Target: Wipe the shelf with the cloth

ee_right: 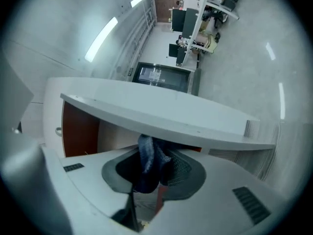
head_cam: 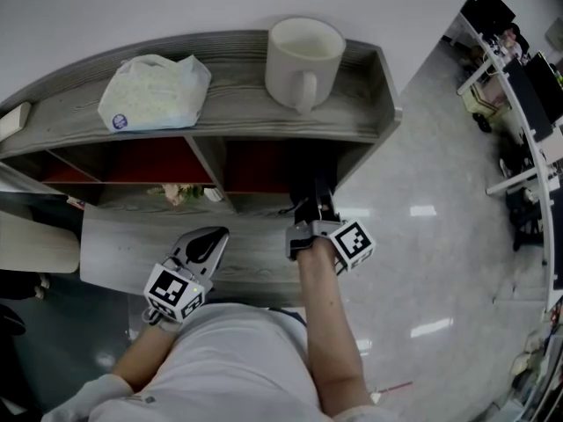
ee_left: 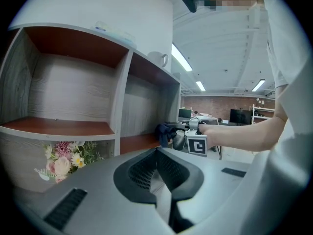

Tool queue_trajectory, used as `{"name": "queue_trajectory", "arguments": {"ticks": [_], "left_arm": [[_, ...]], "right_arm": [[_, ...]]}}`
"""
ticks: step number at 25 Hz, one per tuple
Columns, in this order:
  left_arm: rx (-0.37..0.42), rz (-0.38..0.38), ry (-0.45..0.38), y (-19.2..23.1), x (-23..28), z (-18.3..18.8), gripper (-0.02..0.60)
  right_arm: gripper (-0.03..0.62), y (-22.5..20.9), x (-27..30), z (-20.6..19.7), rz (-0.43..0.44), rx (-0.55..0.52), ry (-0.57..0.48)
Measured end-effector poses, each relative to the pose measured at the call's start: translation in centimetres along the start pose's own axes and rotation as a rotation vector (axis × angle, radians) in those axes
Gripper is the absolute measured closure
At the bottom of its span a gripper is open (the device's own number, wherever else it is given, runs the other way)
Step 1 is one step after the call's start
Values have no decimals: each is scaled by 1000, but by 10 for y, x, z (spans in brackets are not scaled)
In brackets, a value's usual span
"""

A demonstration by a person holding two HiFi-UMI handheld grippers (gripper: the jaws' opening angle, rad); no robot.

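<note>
Right gripper [ee_right: 149, 173] pinches a dark blue cloth [ee_left: 165, 131] between its jaws; the cloth is bunched and sticks out past the tips. Left gripper [head_cam: 209, 240] has its jaws pressed together with nothing between them, and hangs over the grey wood-grain ledge [head_cam: 114, 249] in front of the shelf [head_cam: 237, 104], apart from it. The shelf is grey wood grain outside, red-brown inside, with two open upper compartments split by an upright divider. The right gripper reaches into the right compartment and points about level. The cloth sits at the front edge of that compartment's bottom board, near its right end; cannot tell if it presses on the board. The left compartment is bare inside. On the shelf top, a white mug [head_cam: 303, 55] stands upright toward the right end, handle facing the front edge. A pale plastic packet [head_cam: 154, 95] lies left of the middle, well apart from the mug. Pink and white flowers [ee_left: 61, 160] show in the opening below the left compartment. The person's bare forearm [head_cam: 330, 323] runs to the right gripper. Glossy light floor [head_cam: 440, 236] lies right of the shelf.
</note>
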State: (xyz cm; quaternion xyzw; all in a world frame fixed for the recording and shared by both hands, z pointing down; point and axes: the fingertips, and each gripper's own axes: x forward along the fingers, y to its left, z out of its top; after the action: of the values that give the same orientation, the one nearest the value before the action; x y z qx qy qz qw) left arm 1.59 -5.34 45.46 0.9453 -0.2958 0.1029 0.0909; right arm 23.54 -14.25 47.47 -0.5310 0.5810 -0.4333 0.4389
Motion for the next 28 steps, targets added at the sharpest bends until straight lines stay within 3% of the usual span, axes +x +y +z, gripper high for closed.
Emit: {"name": "queue_trajectory", "arguments": {"ticks": [6, 12, 18, 28], "left_arm": [[3, -11, 4, 0, 7, 3, 566], [-1, -5, 3, 7, 7, 1, 566], [3, -16, 2, 10, 8, 4, 566], [-2, -41, 1, 16, 12, 6, 566]], "right_arm": [[491, -18, -2, 6, -40, 72, -67], [491, -9, -1, 9, -26, 107, -106], [491, 38, -5, 20, 62, 104, -155], [491, 160, -13, 45, 314, 88, -241]]}}
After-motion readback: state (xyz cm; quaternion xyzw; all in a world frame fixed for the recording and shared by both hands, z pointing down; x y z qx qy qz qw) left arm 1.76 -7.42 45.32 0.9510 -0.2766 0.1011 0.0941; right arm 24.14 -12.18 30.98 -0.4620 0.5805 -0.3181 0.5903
